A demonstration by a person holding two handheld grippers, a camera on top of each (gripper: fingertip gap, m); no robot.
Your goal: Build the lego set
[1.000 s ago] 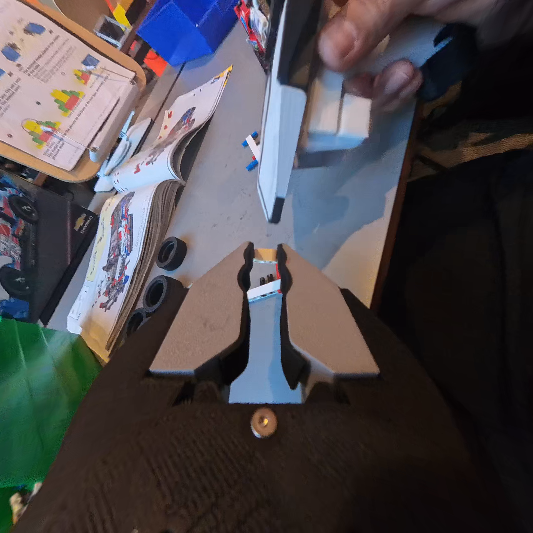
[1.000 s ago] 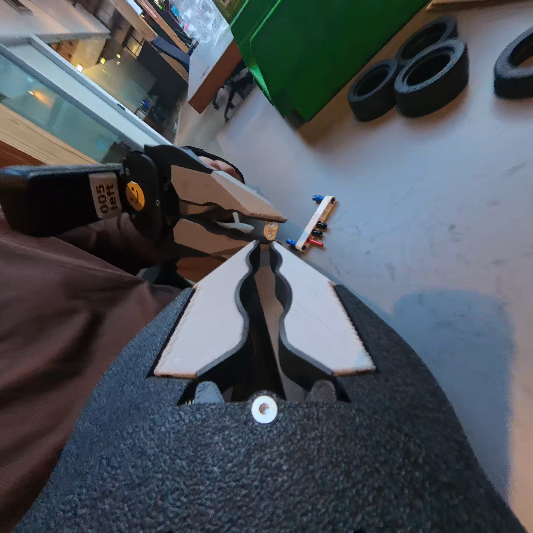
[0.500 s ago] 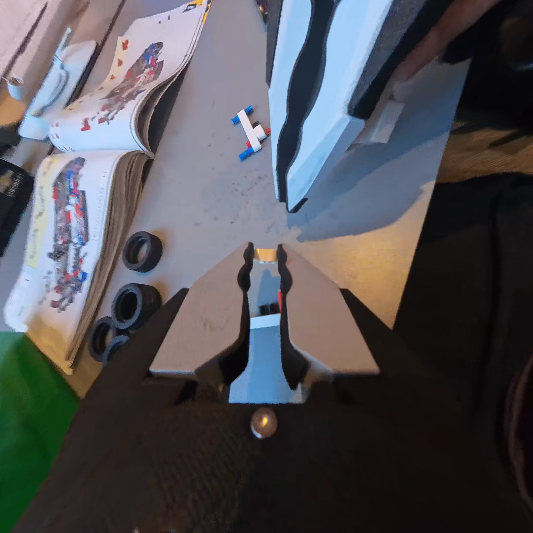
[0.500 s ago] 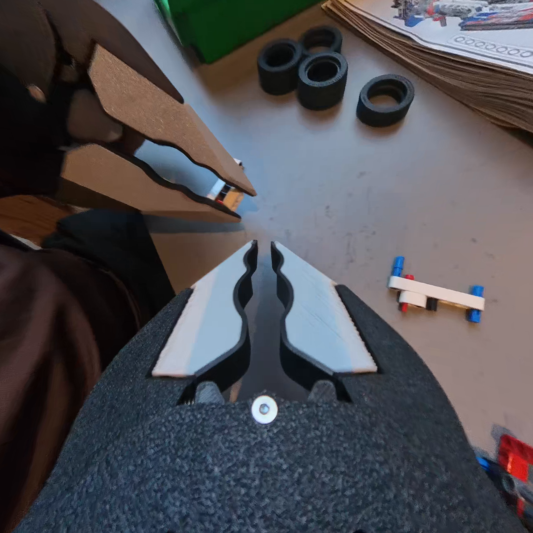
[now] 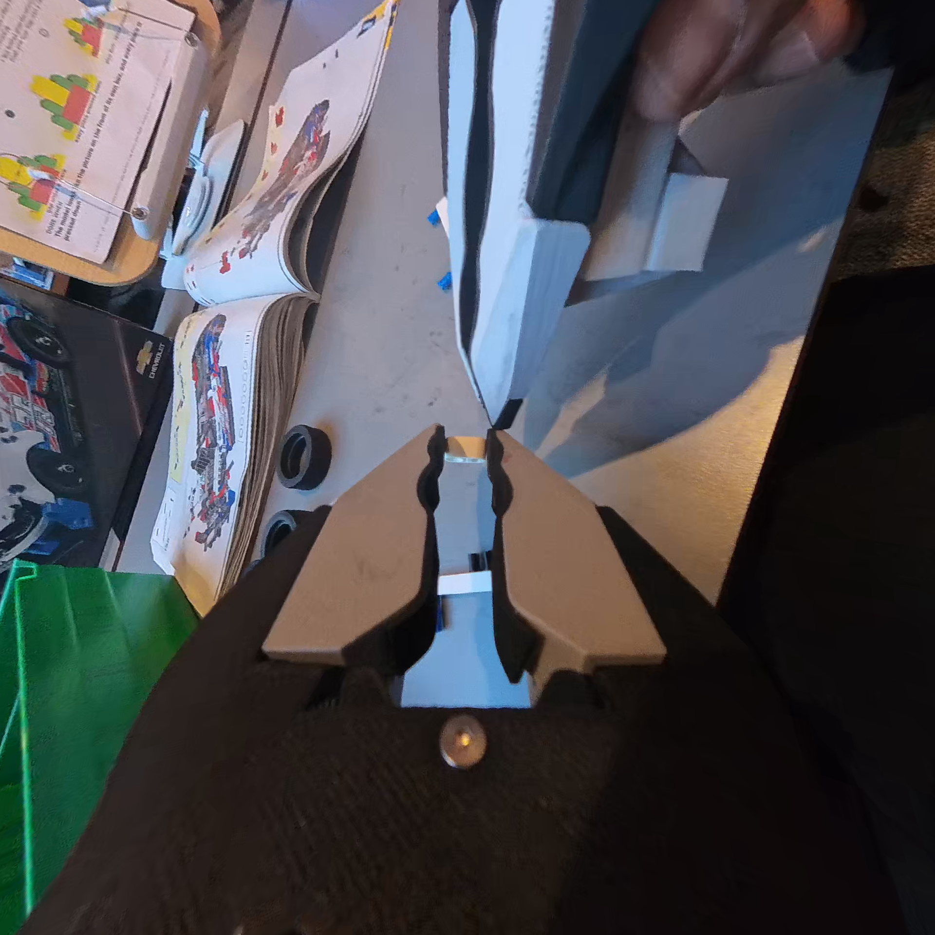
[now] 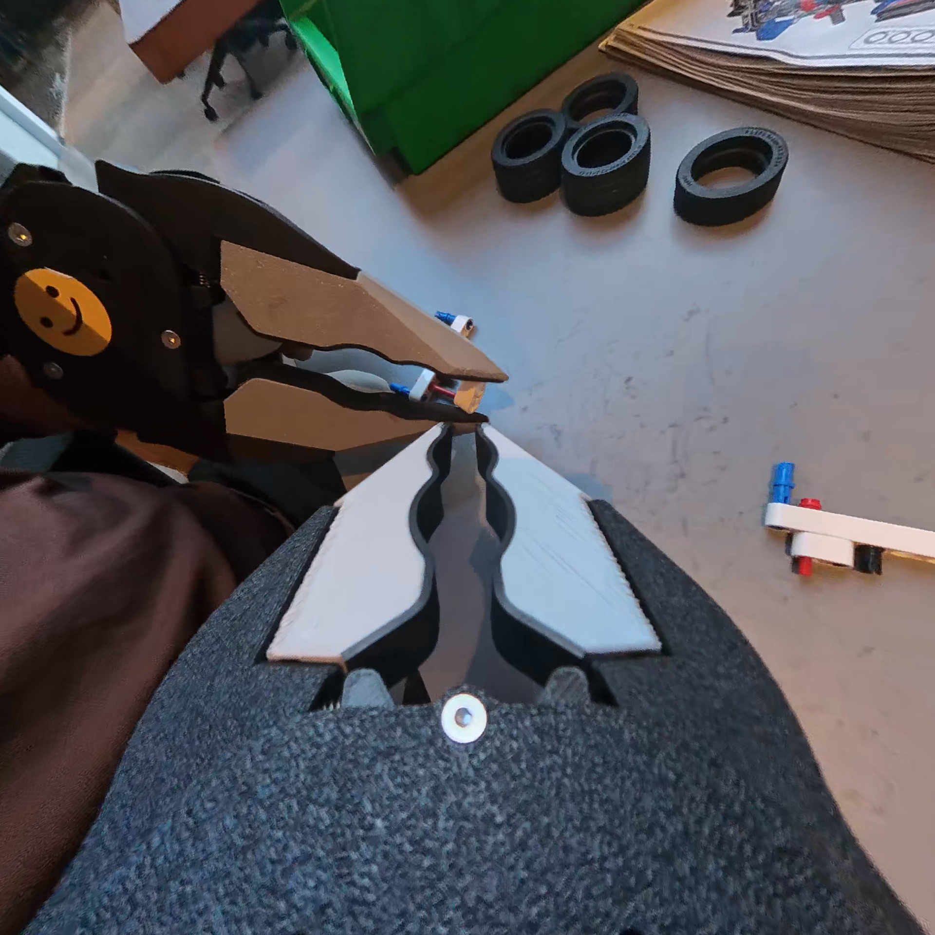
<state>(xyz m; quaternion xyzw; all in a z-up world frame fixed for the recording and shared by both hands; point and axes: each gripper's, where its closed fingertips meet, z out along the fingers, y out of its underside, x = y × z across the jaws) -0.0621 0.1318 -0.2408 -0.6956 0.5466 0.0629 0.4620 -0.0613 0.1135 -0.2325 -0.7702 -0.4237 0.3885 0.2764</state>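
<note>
Here the left gripper [image 6: 473, 397] is clamped on a small white beam with pins [image 6: 430, 388], its long axis across the jaws, just ahead-left of the empty, nearly closed right gripper [image 6: 461, 430]; second beam assembly [image 6: 850, 539] lies on the table, right.

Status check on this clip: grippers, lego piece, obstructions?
Left gripper shut on small white lego assembly. Right gripper empty, fingers nearly closed. Second white beam assembly on table. Nothing blocking.

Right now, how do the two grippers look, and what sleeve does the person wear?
The left gripper has tan wavy-edged fingers, a black body and a yellow smiley disc. The right gripper has pale grey fingers on a speckled black body. The sleeve is dark brown.
</note>
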